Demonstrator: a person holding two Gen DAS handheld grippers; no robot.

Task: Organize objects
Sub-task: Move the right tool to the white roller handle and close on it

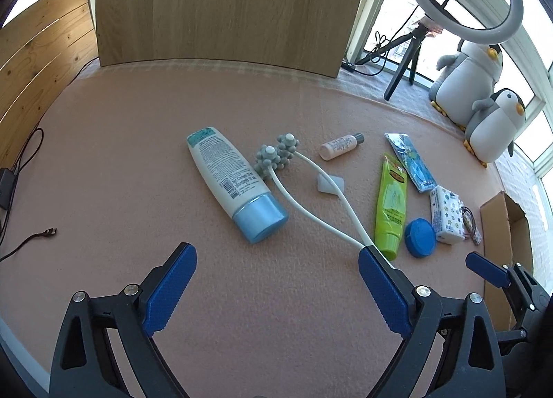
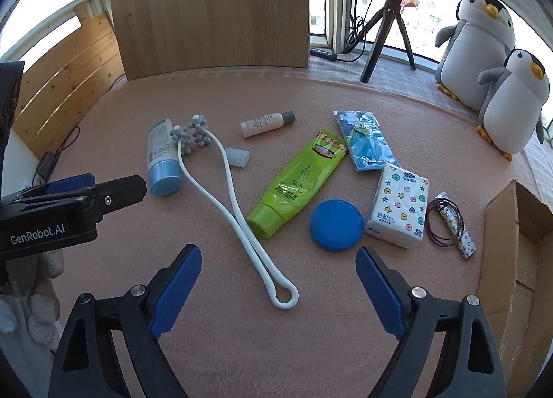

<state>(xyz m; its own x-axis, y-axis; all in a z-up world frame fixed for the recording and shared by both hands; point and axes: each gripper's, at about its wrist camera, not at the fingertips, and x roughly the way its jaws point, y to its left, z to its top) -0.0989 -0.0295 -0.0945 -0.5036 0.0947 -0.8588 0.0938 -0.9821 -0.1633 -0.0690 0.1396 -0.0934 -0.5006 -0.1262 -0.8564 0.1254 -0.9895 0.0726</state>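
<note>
Loose toiletries lie on the pink felt table. A white lotion bottle with a blue cap (image 1: 235, 183) (image 2: 161, 159) lies left of a white massager with grey knobbed heads (image 1: 276, 156) (image 2: 221, 190). A green tube (image 1: 390, 201) (image 2: 297, 180), a blue round lid (image 1: 420, 237) (image 2: 336, 220), a tissue pack (image 1: 446, 214) (image 2: 399, 204), a small white bottle (image 1: 340, 146) (image 2: 266, 123) and a blue packet (image 1: 409, 161) (image 2: 364, 140) lie to the right. My left gripper (image 1: 276, 259) (image 2: 86, 187) is open above the near table. My right gripper (image 2: 278, 261) (image 1: 484, 266) is open over the massager's loop.
A cardboard box (image 2: 515, 242) (image 1: 506, 242) stands open at the right edge. Two plush penguins (image 2: 494, 62) and a ring light tripod (image 2: 387, 38) sit at the back right. A wooden board (image 1: 228, 7) stands upright behind. Hair ties with a small packet (image 2: 449, 225) lie beside the tissues. Cables (image 1: 24, 156) trail at the left.
</note>
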